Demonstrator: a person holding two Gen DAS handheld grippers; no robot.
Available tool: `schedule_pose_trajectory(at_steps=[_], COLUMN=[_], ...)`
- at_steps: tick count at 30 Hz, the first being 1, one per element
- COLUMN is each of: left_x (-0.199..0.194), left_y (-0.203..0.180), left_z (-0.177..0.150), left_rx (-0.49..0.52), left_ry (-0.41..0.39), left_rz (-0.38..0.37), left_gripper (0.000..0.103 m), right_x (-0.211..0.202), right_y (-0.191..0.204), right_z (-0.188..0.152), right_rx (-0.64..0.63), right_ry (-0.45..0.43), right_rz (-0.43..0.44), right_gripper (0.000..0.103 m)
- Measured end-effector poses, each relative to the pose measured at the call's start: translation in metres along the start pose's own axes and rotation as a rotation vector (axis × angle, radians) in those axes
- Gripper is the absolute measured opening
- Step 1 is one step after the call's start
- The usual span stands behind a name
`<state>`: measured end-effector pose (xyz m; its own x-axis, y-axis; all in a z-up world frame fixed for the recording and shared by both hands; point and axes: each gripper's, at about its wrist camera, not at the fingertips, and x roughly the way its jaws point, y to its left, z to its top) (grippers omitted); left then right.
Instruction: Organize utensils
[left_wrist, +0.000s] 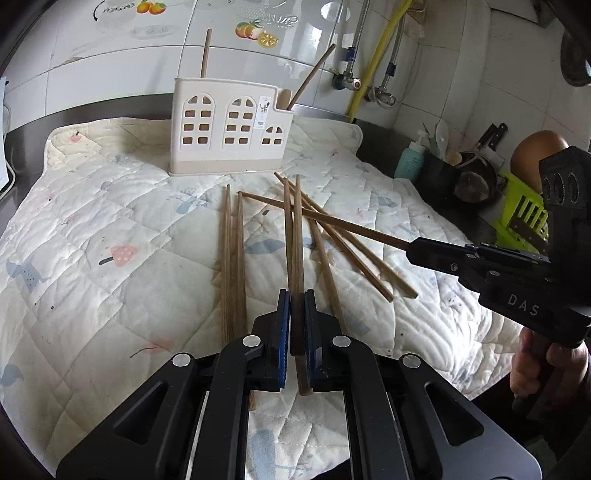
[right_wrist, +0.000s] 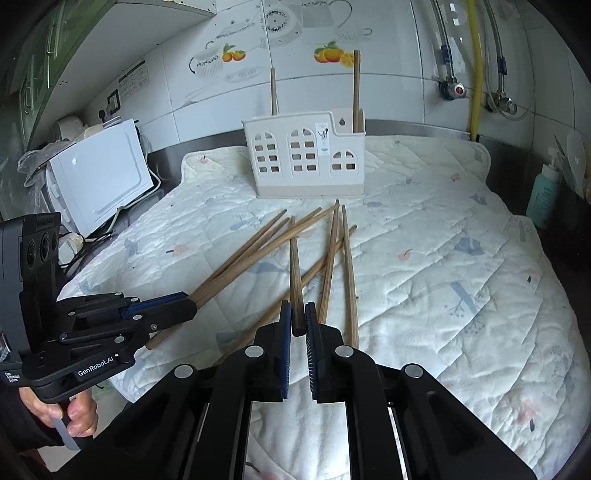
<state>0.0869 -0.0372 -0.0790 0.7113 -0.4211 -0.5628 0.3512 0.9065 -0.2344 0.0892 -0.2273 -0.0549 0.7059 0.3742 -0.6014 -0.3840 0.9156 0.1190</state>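
Left gripper level, clamps chopstick | right gripper likewise.

Loose chopsticks lie on the quilted mat before the utensil holder, where two chopsticks stand upright.

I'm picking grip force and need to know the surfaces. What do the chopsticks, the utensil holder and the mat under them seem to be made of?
Chopsticks: wood or bamboo, matte brown with lengthwise grain. Utensil holder: apparently moulded plastic, smooth cream, with window-shaped cut-outs. Mat: quilted fabric, soft and puckered along stitched lines, with a faded print.
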Motion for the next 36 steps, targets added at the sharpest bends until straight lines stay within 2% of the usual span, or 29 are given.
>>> schedule_pose_trajectory(at_steps=[7,10,15,17,20,24,26,32,36], left_x=[-0.007,-0.005,-0.004,-0.005,-0.007,-0.005,-0.002,0.005,0.0], left_y=[0.006,0.007,0.019,0.018,0.016,0.011,0.012,0.01,0.014], left_z=[0.008,0.009,0.009,0.009,0.01,0.009,0.007,-0.005,-0.014], left_rx=[-0.054,-0.048,-0.126,-0.115,-0.099,-0.047,-0.043,0.004,0.017], left_ry=[-0.015,-0.002,0.006,0.001,-0.003,0.005,0.02,0.058,0.055], left_rz=[-0.058,-0.047,-0.087,-0.068,-0.079,-0.039,-0.044,0.029,0.083], left_gripper=[0.006,0.006,0.006,0.006,0.006,0.006,0.006,0.011,0.011], right_x=[-0.011,-0.013,-0.013,-0.014,-0.018,-0.018,-0.019,-0.022,-0.023], right_y=[0.003,0.003,0.004,0.004,0.004,0.003,0.003,0.003,0.003], right_z=[0.014,0.017,0.018,0.018,0.02,0.022,0.022,0.025,0.024], right_rx=[-0.009,-0.008,-0.01,-0.007,0.001,0.003,0.002,0.009,0.007], right_ry=[-0.035,-0.047,-0.046,-0.047,-0.066,-0.073,-0.077,-0.086,-0.087], right_rz=[0.013,0.006,0.001,0.001,-0.001,0.0,-0.001,0.001,0.001], right_gripper=[0.007,0.007,0.007,0.007,0.007,0.007,0.007,0.007,0.007])
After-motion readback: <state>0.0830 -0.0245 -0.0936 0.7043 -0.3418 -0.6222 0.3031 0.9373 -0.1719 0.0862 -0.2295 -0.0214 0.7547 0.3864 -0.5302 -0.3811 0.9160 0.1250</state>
